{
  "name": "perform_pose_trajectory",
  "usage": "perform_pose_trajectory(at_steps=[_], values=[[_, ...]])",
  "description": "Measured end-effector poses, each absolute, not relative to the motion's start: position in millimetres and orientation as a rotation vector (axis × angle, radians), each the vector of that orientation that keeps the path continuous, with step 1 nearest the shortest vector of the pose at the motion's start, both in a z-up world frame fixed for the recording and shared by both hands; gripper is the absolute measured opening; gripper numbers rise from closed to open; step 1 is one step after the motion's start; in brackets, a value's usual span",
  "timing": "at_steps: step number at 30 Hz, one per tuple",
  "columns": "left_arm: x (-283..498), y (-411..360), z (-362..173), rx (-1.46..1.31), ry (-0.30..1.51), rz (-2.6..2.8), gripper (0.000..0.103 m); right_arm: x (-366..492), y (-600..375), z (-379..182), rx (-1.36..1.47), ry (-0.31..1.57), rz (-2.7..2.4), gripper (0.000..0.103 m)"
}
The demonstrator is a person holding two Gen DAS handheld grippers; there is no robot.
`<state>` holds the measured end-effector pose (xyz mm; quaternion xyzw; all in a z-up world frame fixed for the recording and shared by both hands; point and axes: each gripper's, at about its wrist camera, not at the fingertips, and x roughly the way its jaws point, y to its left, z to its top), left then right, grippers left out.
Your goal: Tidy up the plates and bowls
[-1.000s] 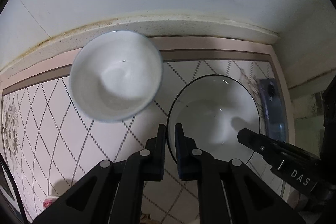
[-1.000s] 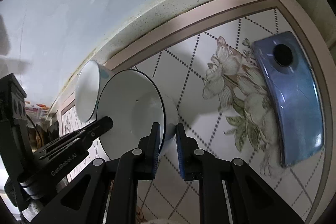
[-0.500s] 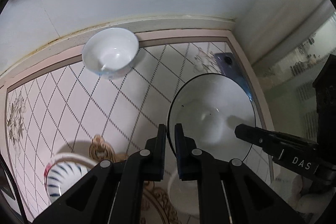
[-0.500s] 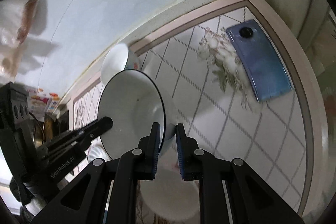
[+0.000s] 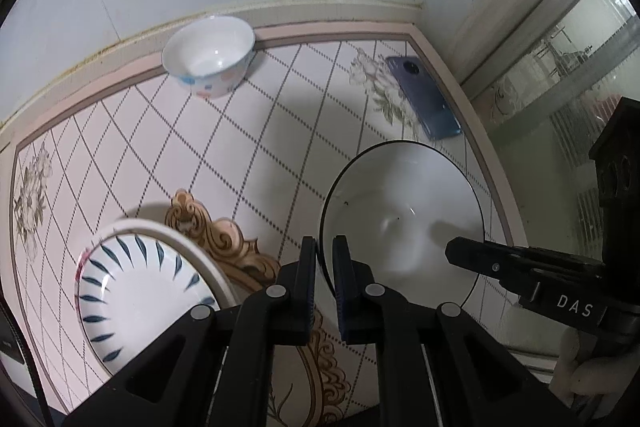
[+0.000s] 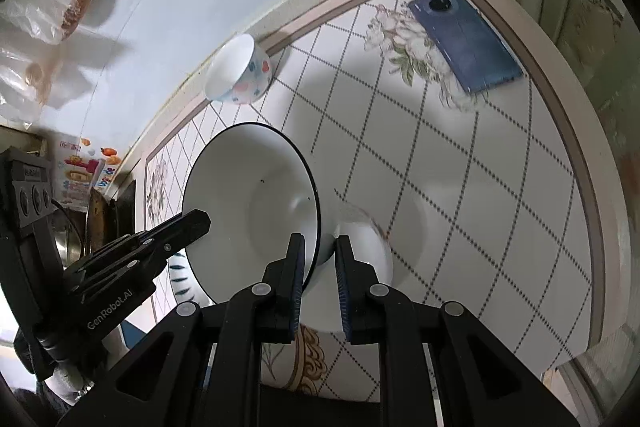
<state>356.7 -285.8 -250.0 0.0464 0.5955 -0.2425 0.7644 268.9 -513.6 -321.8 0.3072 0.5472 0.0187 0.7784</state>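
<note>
The black-rimmed white bowl (image 5: 404, 223) is empty, held above the tabletop (image 5: 256, 131) near its right edge; left gripper (image 5: 323, 259) and right gripper (image 6: 320, 255) each pinch opposite rim sides. The spotted bowl (image 5: 210, 61) sits empty at the back edge, farther away than a second ago; a blue-leaf plate (image 5: 136, 291) now shows front-left.

Both wrist views look steeply down from above, sharing the black-rimmed bowl (image 5: 400, 219) and phone (image 6: 466, 39)
</note>
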Motion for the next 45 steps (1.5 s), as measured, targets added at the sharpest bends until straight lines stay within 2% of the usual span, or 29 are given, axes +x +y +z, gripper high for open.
perform_pose_trajectory(at_steps=[27,45], values=[[342,-298,-296,0.172,1.378,-0.502,0.007,259,-510,-373,0.682,1.294,0.030,0.017],[338,-299,-305,0.184,1.388,-0.493,0.007,266,-514,-373,0.664,1.348,0.031,0.021]])
